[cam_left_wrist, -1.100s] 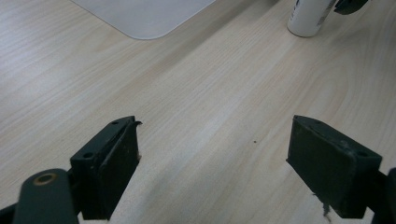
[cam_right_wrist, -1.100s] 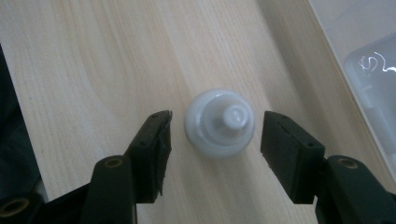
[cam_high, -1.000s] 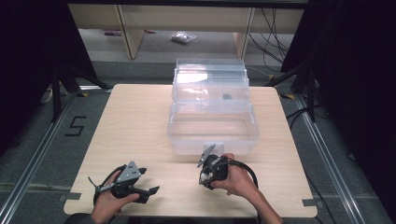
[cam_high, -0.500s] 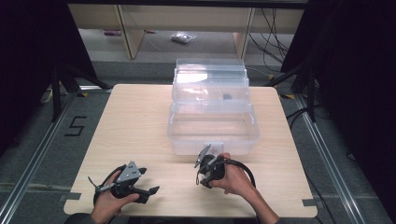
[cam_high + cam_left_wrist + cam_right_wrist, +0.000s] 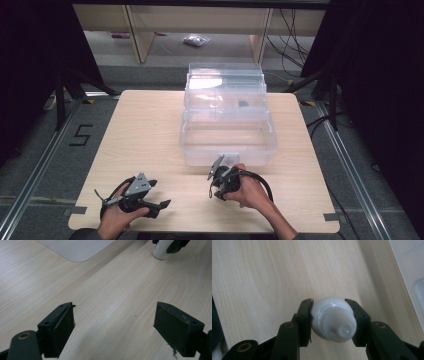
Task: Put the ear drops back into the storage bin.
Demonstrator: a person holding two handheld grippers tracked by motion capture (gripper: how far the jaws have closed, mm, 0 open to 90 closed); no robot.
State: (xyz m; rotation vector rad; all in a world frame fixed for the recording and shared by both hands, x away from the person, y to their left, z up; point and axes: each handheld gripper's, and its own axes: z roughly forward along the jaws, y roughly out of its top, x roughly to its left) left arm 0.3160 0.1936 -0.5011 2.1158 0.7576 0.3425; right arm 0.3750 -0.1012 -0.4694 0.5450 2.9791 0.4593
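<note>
My right claw is pinching a small white bottle; its jaws have just been closing, and both black pads now press flat against the bottle's sides, one on each. The bottle stands upright on the pale wooden table, its narrow nozzle pointing up toward the camera on that claw. In the high view my right claw sits near the front edge of the table, just in front of the near wall of a clear plastic box, apart from it. That box stands open at the middle of the table, its lid tilted back behind it, with a small dark item lying in the raised rear part; what that item is I cannot tell. My left claw rests low at the front left of the table, well apart from the right one, its jaws spread wide with only bare wood between them. From the left gripper view the left claw looks across the table top, and the base of the bottle shows at the top edge, standing on the wood with a dark jaw of the right claw against it. A rounded corner of the clear box also shows there, at the upper left.
</note>
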